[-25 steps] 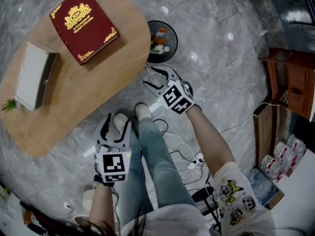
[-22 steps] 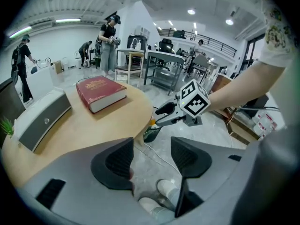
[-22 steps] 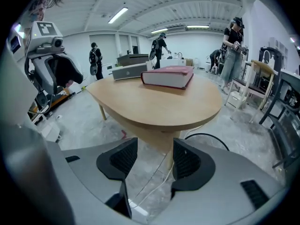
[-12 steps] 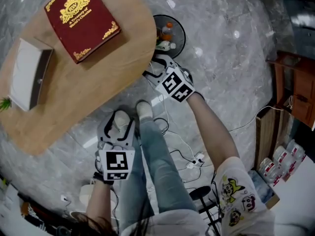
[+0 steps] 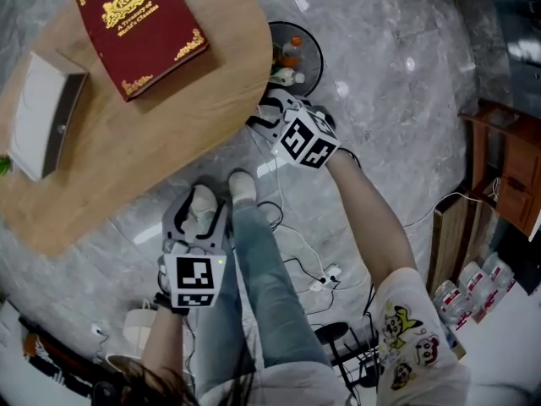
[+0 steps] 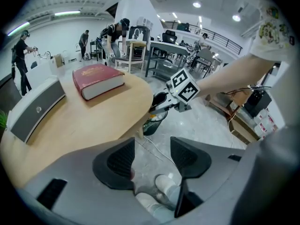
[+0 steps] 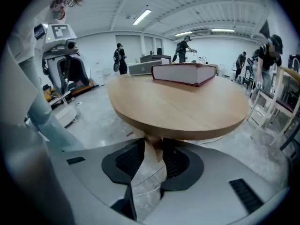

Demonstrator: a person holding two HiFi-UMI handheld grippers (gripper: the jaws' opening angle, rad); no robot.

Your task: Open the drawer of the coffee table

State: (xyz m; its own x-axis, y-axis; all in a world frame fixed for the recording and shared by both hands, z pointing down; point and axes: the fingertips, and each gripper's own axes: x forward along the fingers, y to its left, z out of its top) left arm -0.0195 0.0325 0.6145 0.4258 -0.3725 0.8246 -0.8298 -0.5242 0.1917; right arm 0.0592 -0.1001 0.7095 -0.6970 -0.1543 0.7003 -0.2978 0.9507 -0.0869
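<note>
Wooden and round-ended, the coffee table point(image 5: 127, 142) is found ahead of both grippers, its rim just above the jaws of the right gripper point(image 5: 269, 115). That gripper is held under the rim. Its jaws have just been closing and now stand partly closed, with a pale wooden piece point(image 7: 153, 146) below the tabletop caught between the pads and touched by both. The drawer itself cannot be made out. The left gripper point(image 6: 152, 153) is held well apart from the table, its jaws spread and empty, with only shoes point(image 6: 164, 186) and floor seen past them. A red book point(image 5: 142, 32) is seen on the top, beyond the right gripper.
</note>
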